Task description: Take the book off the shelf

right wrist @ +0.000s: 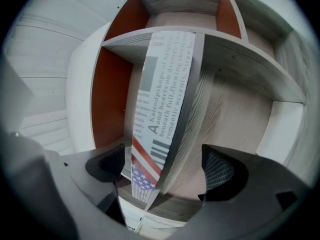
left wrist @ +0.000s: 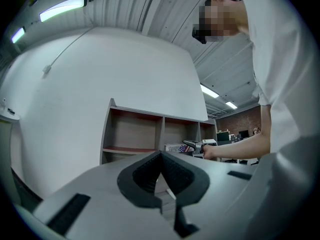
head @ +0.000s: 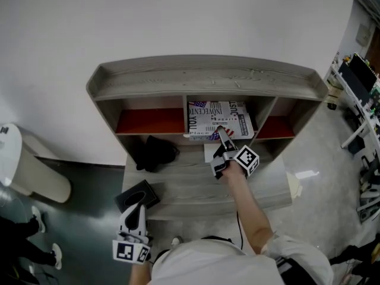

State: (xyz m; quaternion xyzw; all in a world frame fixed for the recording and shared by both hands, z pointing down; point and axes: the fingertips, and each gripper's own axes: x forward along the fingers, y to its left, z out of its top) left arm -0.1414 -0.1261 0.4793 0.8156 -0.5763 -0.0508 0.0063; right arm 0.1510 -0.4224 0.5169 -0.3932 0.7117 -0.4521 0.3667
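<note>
Right claw (right wrist: 162, 169), in its own view only, gapes around the book (right wrist: 160, 99).

Bright, even light from ceiling strips (left wrist: 62, 8); floor (head: 314, 200) glare; gripper views warp (fisheye, dark corners).

A plain white wall (head: 178, 16) fills the head view from 10 to 2 o'clock. Against it stands a grey wooden shelf unit (head: 208, 76) with red panels in its side compartments. Dark green floor (head: 83, 183) lies at 8 o'clock and pale glossy floor (head: 323, 177) at 4 o'clock. Strip lights (left wrist: 62, 8) glow on the ceiling.
</note>
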